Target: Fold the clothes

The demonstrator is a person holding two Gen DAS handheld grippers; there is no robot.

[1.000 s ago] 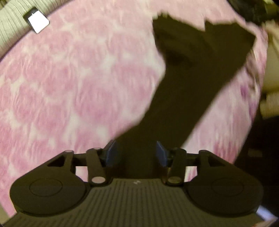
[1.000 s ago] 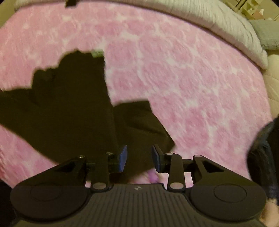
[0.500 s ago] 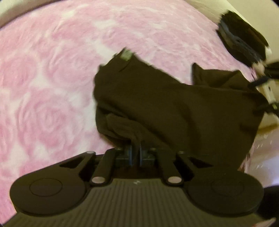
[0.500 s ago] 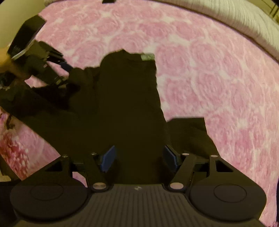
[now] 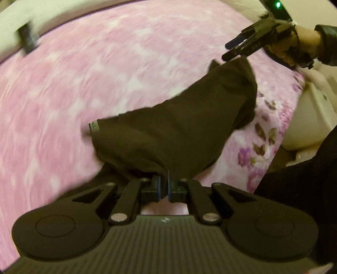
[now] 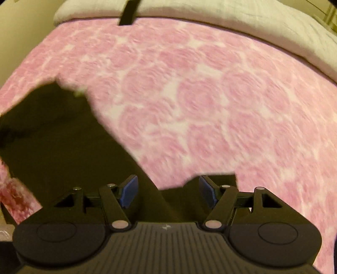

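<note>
A dark brown garment (image 5: pixel 179 130) lies bunched on the pink rose bedspread (image 5: pixel 84 84), with a small pale label (image 5: pixel 94 126) at its left corner. My left gripper (image 5: pixel 164 187) is shut on the garment's near edge. In the left wrist view a hand (image 5: pixel 294 44) holds my right gripper (image 5: pixel 228 49) just above the garment's far corner, not touching it. The right wrist view shows my right gripper (image 6: pixel 168 190) open, with the garment (image 6: pixel 52 137) spread to its left and a flap of dark cloth lying below its fingers.
A pale quilted cover (image 6: pixel 231 21) runs along the far side of the bed, with a dark tag (image 6: pixel 128 12) on it. The bed's edge, a cream surface (image 5: pixel 305 118) and the person's dark clothing (image 5: pixel 305 179) are at the right.
My left gripper went from open to shut on the garment's edge and has drawn the cloth towards itself. My right gripper stayed open and swung right, leaving the garment at its left.
</note>
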